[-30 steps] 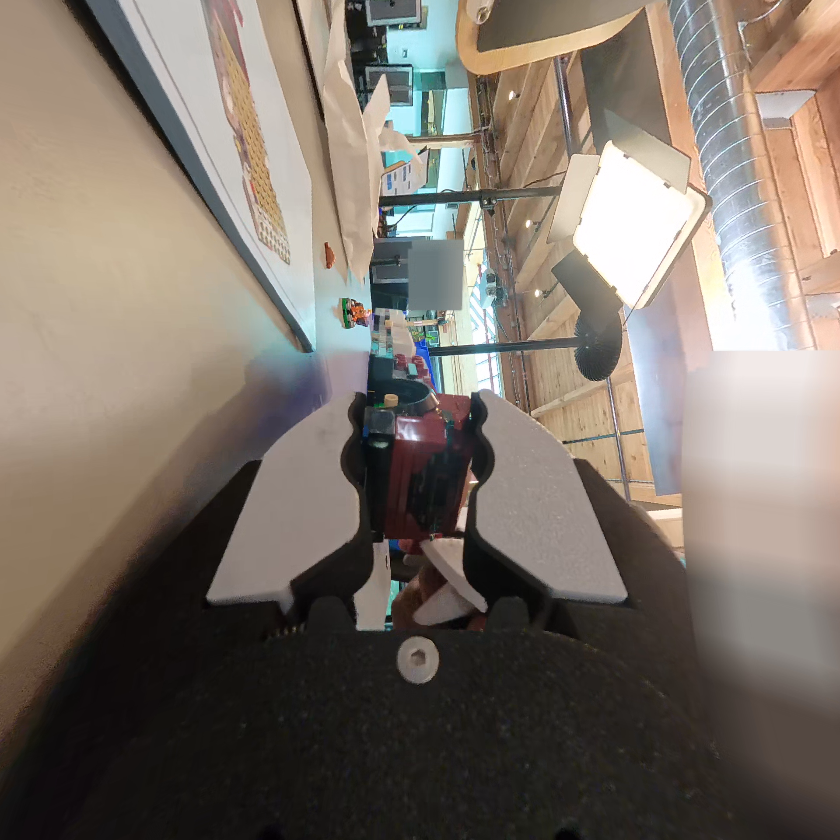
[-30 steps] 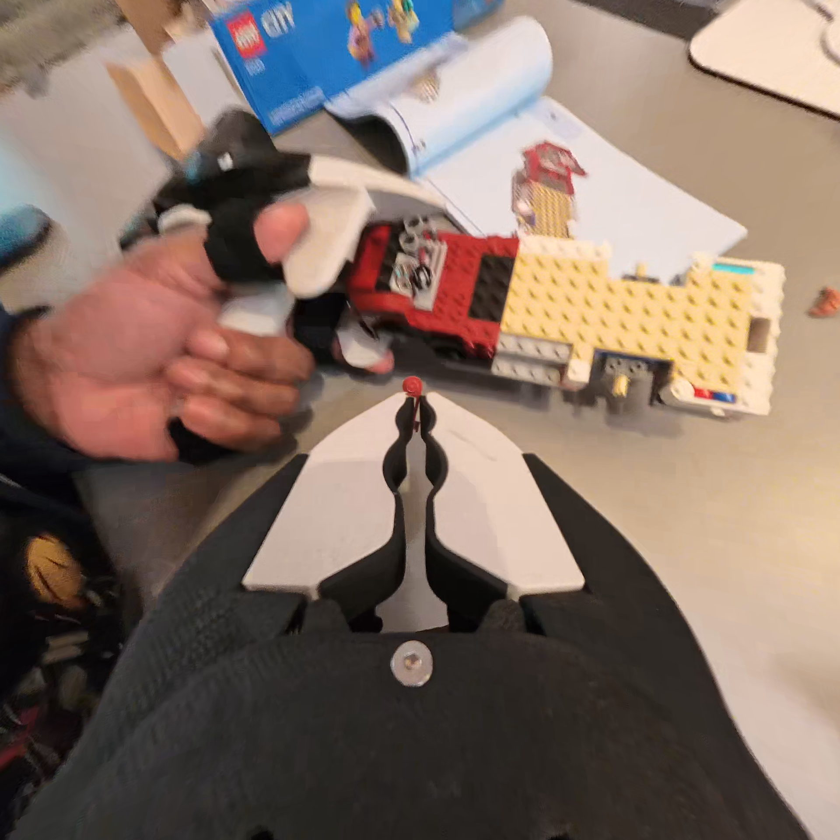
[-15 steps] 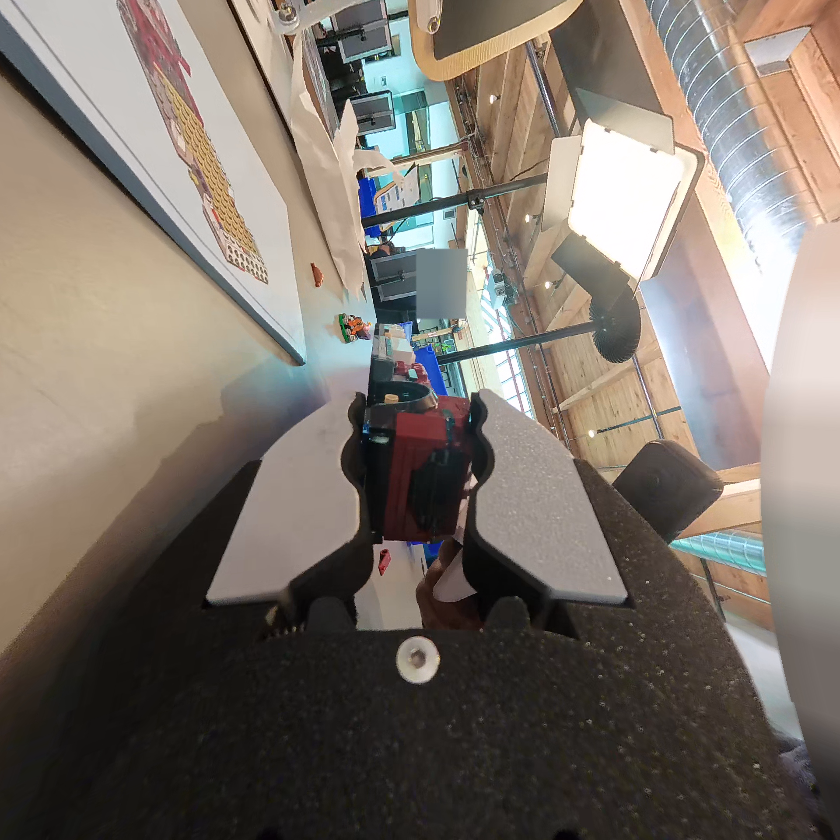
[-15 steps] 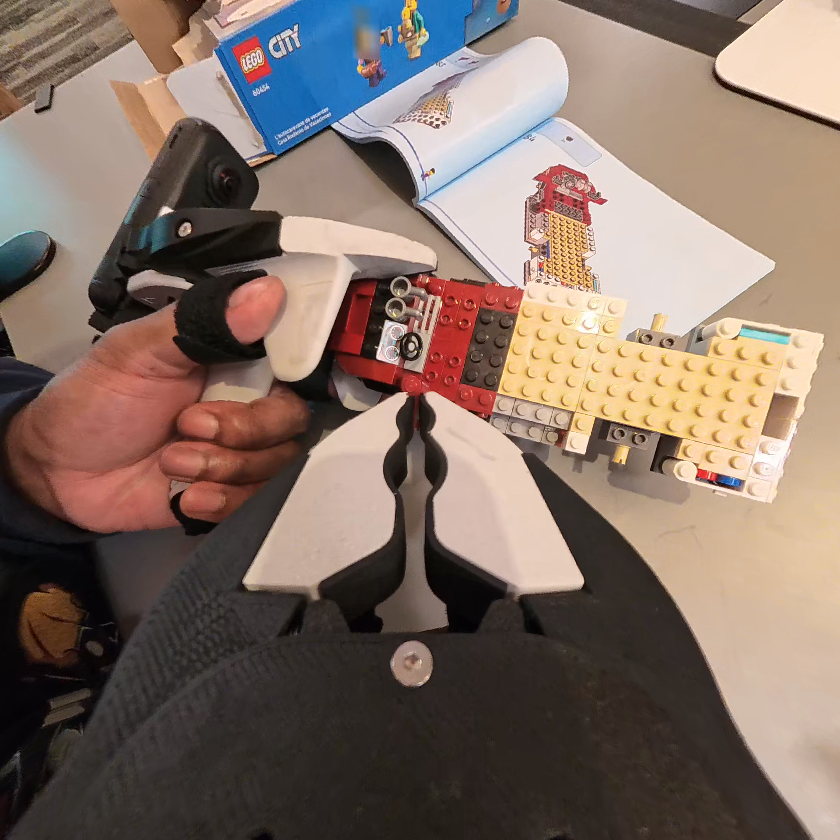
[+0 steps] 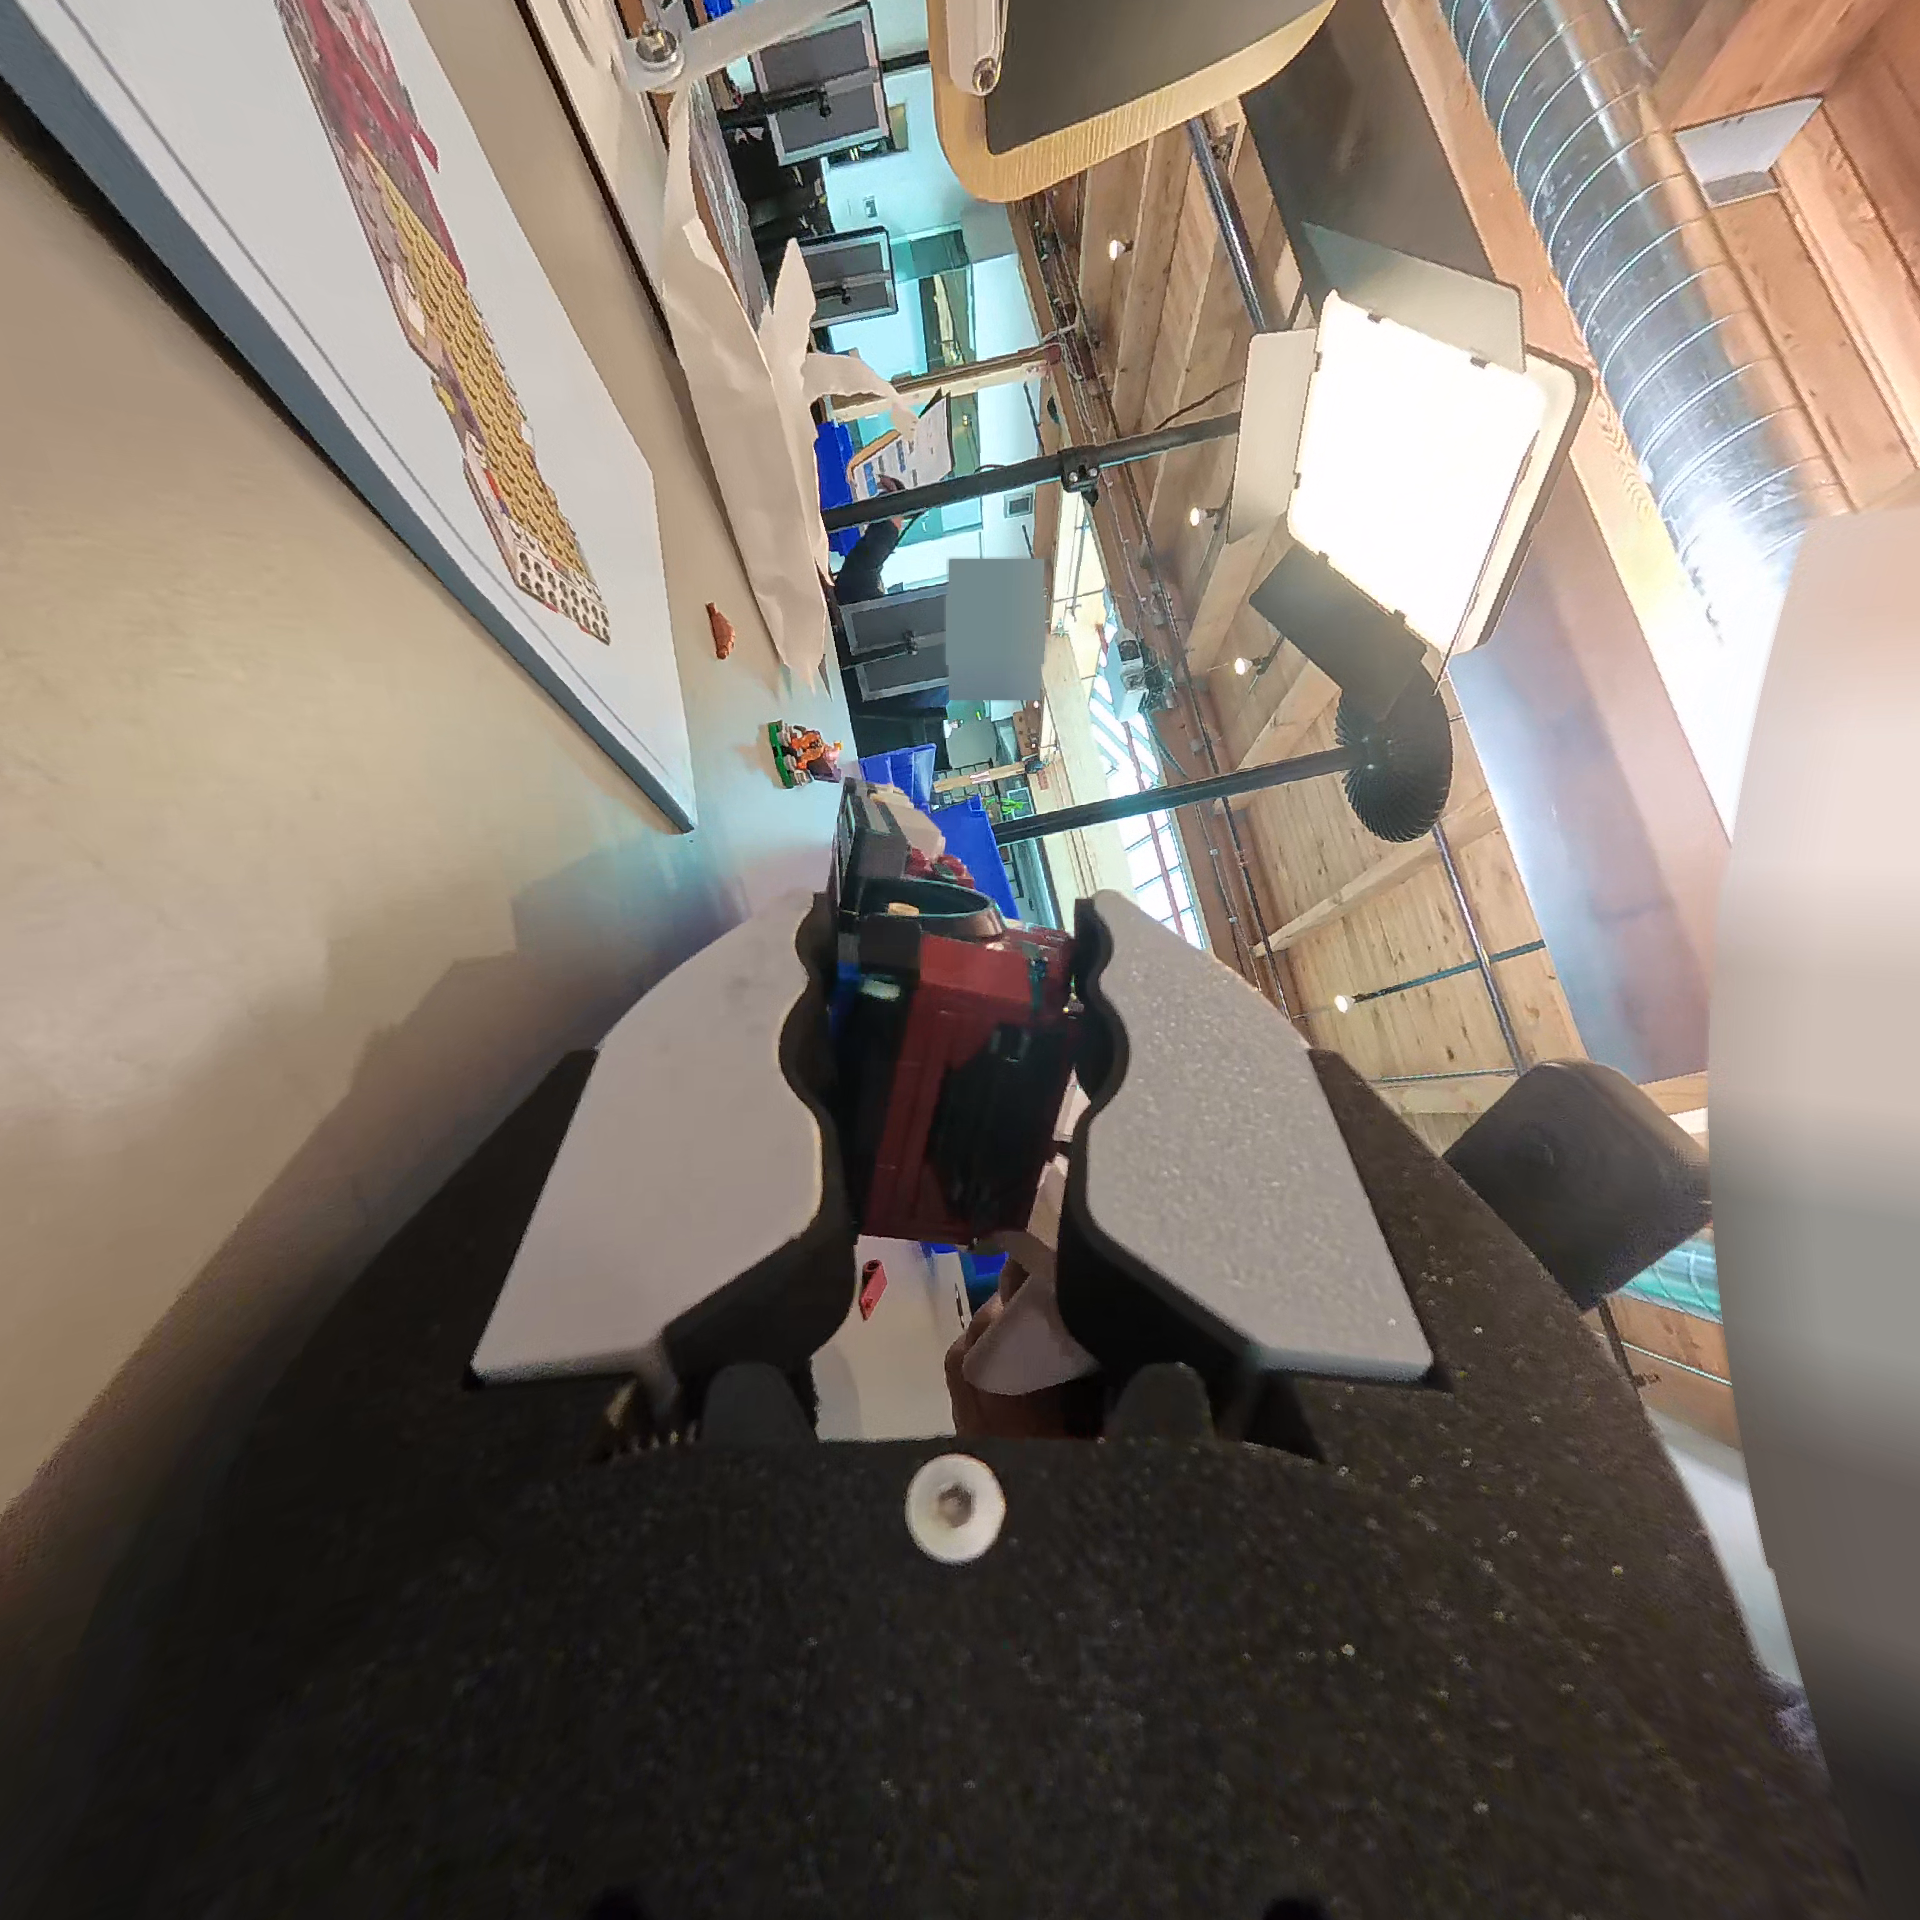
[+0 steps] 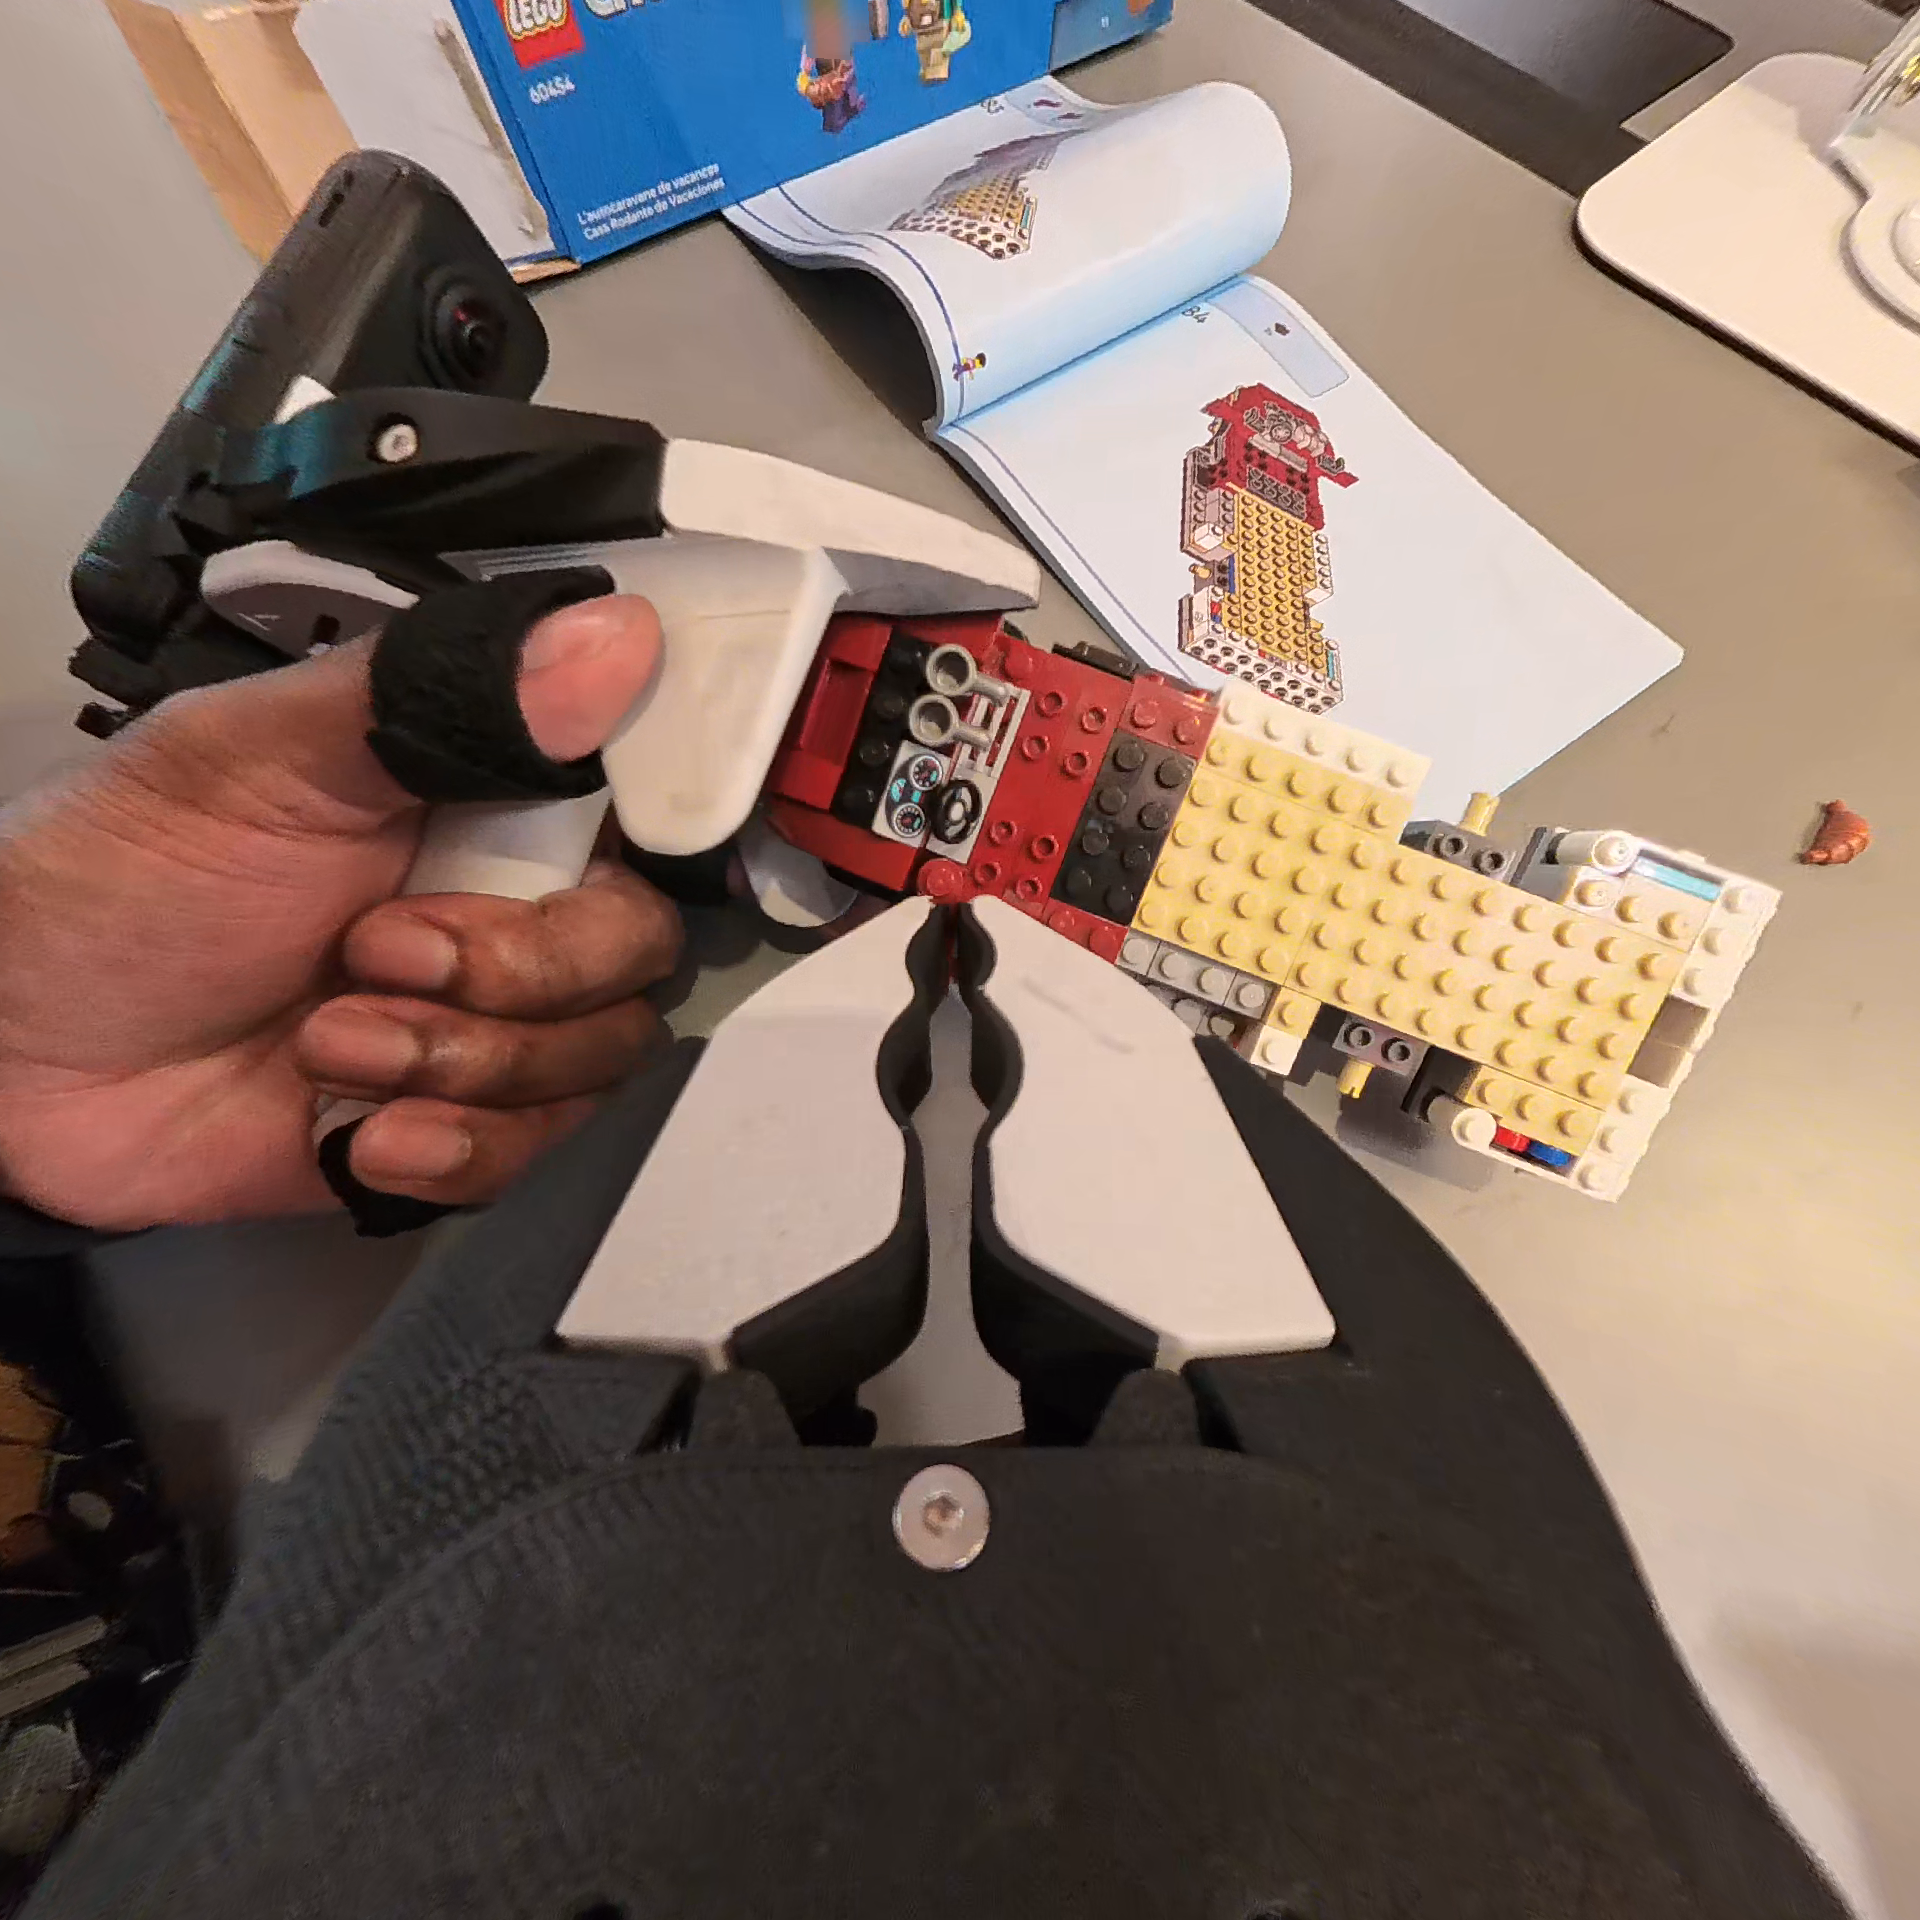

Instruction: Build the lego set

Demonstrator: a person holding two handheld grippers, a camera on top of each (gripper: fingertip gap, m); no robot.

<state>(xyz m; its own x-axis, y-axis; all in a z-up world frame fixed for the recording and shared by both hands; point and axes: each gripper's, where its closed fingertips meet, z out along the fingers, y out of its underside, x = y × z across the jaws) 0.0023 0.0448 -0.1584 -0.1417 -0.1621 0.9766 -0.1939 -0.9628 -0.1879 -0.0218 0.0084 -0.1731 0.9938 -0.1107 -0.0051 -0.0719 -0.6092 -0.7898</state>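
Observation:
My left gripper [image 5: 951,925] is shut on the dark red cab end of the lego vehicle [image 5: 956,1081] and holds it sideways above the table. In the right wrist view the vehicle [image 6: 1351,894] shows a red cab, a tan studded floor and a white rear, with a white finger [image 6: 831,561] of the left gripper over the cab. My right gripper [image 6: 943,914] is shut on a small red piece [image 6: 940,881], which sticks out of the fingertips. The piece touches the near edge of the red cab beside the steering wheel.
An open instruction booklet [image 6: 1403,499] lies behind the vehicle, with a blue box [image 6: 779,94] beyond it. A small brown piece [image 6: 1837,831] lies at the right and a white board [image 6: 1766,239] at the far right. A small green and orange figure [image 5: 800,750] stands on the grey table [image 6: 1714,1455]. Left tips to right tips: about 5 centimeters.
My right gripper has moved forward with the small red piece, from clear of the vehicle to touching the cab's near edge. My left gripper kept its hold and shifted the vehicle slightly.

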